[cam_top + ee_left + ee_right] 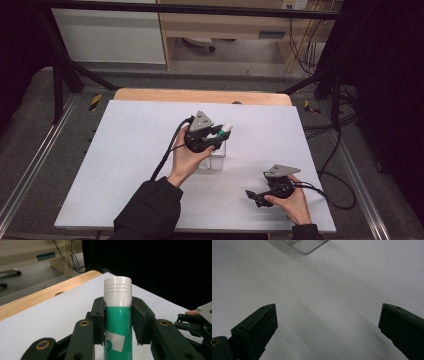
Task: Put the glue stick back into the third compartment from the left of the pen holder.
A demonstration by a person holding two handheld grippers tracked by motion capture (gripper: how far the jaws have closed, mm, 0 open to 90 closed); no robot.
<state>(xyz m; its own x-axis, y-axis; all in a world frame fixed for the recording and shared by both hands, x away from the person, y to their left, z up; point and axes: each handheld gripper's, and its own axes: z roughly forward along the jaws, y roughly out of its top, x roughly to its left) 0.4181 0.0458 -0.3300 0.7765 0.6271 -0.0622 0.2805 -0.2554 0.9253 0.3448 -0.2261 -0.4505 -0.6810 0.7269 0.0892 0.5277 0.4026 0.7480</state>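
A green tube with white cap, black jaws, white table.

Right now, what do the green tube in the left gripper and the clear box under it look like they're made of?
Green tube: probably plastic, smooth and glossy, with a ridged white cap and printed label. Clear box: looks like transparent acrylic or glass; its see-through walls don't settle which.

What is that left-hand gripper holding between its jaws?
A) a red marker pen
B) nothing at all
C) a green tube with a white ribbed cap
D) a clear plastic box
C: in the left gripper view the left gripper has its jaws pressed on both sides of the green tube with a white ribbed cap, while the clear plastic box sits on the white table below it.
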